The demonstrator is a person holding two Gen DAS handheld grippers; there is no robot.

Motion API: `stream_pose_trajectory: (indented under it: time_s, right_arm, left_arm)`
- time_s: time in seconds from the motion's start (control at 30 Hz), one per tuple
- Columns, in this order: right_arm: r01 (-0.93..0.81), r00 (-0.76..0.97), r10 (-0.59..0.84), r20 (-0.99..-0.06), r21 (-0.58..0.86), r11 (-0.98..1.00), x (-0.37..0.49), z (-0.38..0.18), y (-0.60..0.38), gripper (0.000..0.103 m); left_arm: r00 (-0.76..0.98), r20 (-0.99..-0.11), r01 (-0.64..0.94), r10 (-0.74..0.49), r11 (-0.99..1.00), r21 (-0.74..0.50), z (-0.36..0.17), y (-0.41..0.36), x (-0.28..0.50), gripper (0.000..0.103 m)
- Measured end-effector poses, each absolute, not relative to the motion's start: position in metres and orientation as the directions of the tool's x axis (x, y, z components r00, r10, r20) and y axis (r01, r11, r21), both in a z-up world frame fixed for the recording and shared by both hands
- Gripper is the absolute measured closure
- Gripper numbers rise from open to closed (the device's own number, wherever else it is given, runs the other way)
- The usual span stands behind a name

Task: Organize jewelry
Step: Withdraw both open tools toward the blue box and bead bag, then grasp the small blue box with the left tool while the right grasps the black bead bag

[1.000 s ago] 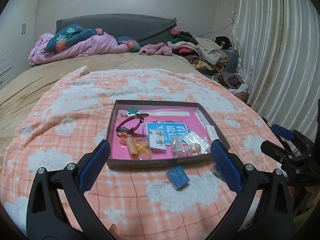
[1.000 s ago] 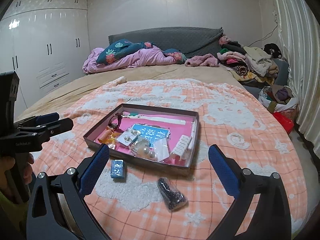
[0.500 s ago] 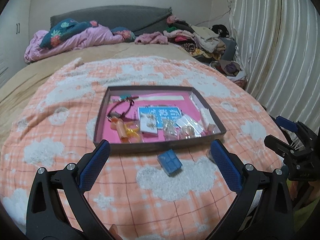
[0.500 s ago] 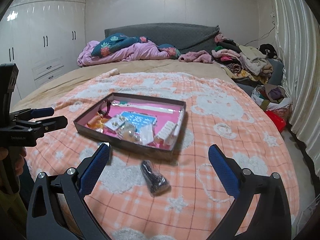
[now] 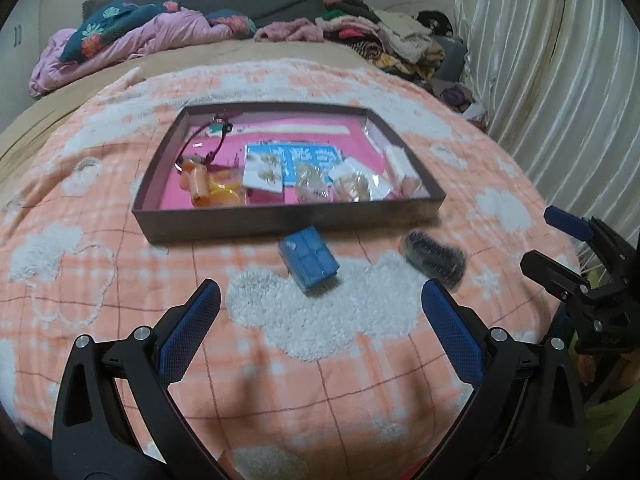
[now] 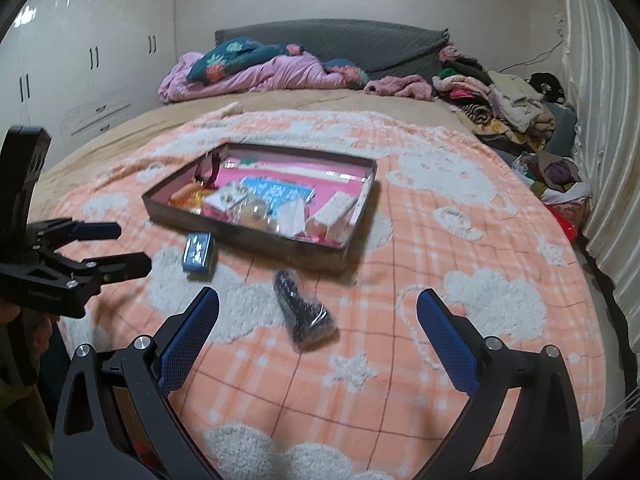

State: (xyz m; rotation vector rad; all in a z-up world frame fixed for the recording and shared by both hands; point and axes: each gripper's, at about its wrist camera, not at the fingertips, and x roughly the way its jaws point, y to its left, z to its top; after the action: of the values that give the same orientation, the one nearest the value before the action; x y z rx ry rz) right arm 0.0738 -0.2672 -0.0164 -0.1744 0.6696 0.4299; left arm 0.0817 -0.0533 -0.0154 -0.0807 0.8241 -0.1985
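A shallow dark tray [image 5: 288, 216] with a pink floor lies on the peach blanket, also in the right wrist view [image 6: 256, 236]. It holds bagged jewelry, an orange piece, a blue card and a white comb. A small blue box [image 5: 309, 258] [image 6: 197, 251] and a dark bagged item [image 5: 434, 260] [image 6: 304, 314] lie on the blanket in front of the tray. My left gripper [image 5: 320, 320] is open and empty, just short of the blue box. My right gripper [image 6: 318, 324] is open and empty, with the dark bag between its fingers' line.
The bed's blanket [image 6: 460, 280] drops off at its right edge beside a curtain [image 5: 560, 60]. Piled clothes [image 6: 512, 108] and bedding [image 6: 256, 68] lie at the far end. White wardrobes [image 6: 80, 72] stand at the left.
Both grippers have moved forward and lower toward the bed. The blue box and the dark bag now appear larger and closer. Both stay open.
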Motion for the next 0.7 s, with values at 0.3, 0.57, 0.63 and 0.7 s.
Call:
stream_pose_trajectory:
  time_s: [0.3, 0.57, 0.63, 0.7]
  right_arm:
    - [-0.496, 0.605, 0.314, -0.732, -0.038, 0.867, 0.104, -0.066, -0.244, 0.004]
    - [-0.515, 0.54, 0.294, -0.789, -0.034, 0.857, 0.145, -0.093, -0.227, 0.009]
    - [-0.521, 0.538, 0.299, -0.788, -0.032, 0.853, 0.147, -0.097, -0.224, 0.018]
    - [-0.528, 0.541, 0.307, -0.783, -0.031, 0.849, 0.145, -0.095, -0.224, 0.027]
  left_arm:
    - [0.617, -0.758, 0.109, -0.213, 0.976, -0.186, -0.044, -0.047, 0.102, 0.009]
    - [0.609, -0.765, 0.105, -0.21, 0.977, -0.185, -0.052, -0.051, 0.12, 0.011]
    - [0.597, -0.771, 0.103, -0.219, 0.975, -0.197, -0.056, -0.053, 0.126, 0.014]
    - [0.59, -0.779, 0.1, -0.214, 0.976, -0.193, -0.061, -0.056, 0.132, 0.018]
